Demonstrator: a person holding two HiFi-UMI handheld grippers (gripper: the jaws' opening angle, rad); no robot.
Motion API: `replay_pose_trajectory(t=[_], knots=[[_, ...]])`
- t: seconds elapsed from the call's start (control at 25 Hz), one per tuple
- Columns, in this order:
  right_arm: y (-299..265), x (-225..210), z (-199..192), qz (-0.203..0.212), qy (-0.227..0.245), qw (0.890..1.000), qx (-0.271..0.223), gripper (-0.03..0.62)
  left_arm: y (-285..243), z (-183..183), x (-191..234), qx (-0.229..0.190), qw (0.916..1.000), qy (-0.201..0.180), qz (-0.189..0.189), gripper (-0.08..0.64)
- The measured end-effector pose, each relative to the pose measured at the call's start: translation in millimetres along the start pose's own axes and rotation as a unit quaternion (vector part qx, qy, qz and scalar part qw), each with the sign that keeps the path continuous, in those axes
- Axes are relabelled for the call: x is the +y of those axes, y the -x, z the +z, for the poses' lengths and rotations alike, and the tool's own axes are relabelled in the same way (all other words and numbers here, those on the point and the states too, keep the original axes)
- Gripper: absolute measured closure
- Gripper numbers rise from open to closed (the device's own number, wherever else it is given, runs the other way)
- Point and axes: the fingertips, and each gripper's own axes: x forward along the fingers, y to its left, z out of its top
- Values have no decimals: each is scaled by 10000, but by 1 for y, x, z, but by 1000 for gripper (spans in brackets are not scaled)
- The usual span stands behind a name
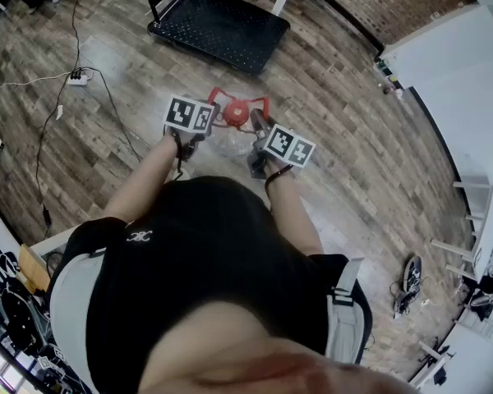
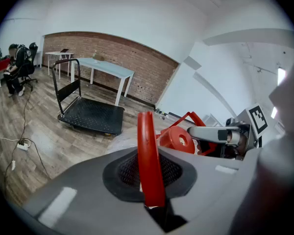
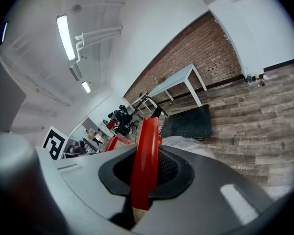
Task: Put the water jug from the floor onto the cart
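I'm gripping the water jug (image 1: 228,144) by its red handle (image 2: 148,151) with both tools: left gripper (image 2: 150,180) and right gripper (image 3: 143,177) each clamped on a bar. The jug is showing mid-frame in the head view, well short of the cart (image 1: 222,27) at top centre. I'm judging this the carry; next calls for a level lift onto the deck. Only the gripper views are showing the pads biting; in the head view the marker cubes (image 1: 189,115) are hiding them.

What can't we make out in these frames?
- Water jug body: head view, mostly covered by left gripper and right gripper; resting or lifted, unclear.
- Cart handle: head view, cut off by the top edge.
- Small items at upper right: head view, too small to identify.
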Motion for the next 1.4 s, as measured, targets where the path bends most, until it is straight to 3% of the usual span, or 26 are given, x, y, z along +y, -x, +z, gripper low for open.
replay_pose_trajectory(t=[0.8, 1.4], knots=[[-23, 19, -13, -114, -206, 9997, -52, 537, 13, 1, 30, -18, 10000, -23, -75, 529], [-72, 65, -22, -433, -336, 9977, -395, 537, 42, 13, 90, -25, 9990, -252, -380, 528]])
